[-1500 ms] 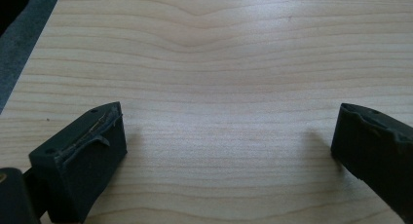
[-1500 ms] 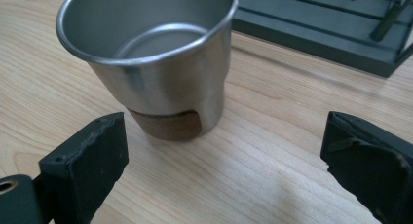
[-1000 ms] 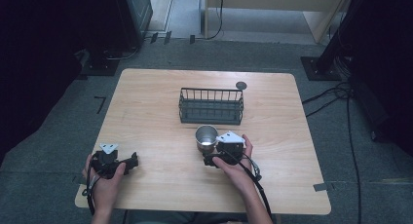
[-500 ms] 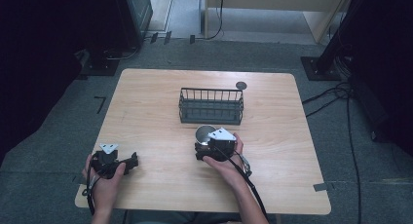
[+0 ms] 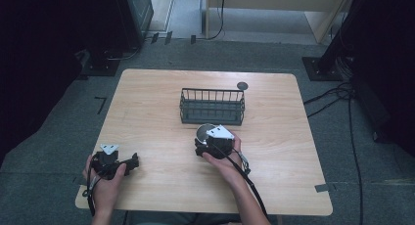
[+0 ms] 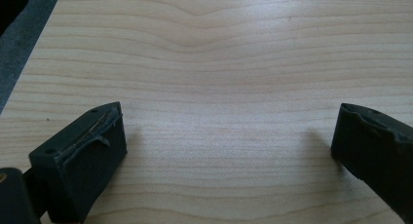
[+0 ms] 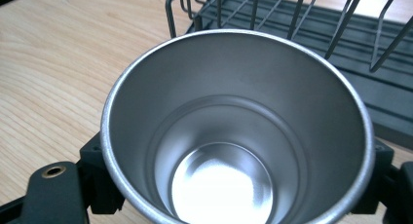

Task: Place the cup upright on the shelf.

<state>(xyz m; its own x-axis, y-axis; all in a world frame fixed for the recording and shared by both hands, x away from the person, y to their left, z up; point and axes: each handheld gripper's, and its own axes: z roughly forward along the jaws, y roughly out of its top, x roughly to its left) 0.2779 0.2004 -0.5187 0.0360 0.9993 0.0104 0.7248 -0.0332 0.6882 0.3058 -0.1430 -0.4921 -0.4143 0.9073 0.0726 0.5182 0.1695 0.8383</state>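
Nearest the person, the left gripper (image 5: 131, 162) rests low on the pale wooden table (image 5: 147, 98) near its front left corner, its black jaws spread wide with only bare wood between them. Farther in, near the table's middle, the right gripper (image 5: 201, 146) has just been closing, and its jaws now clamp the sides of a shiny, round stainless-steel cup (image 7: 238, 131), which stands upright with its open mouth toward the gripper's camera. Just beyond the cup sits a dark wire basket (image 5: 212, 106), rectangular and open-topped. Past the basket, near the far edge, lies a small dark round disc (image 5: 242, 85).
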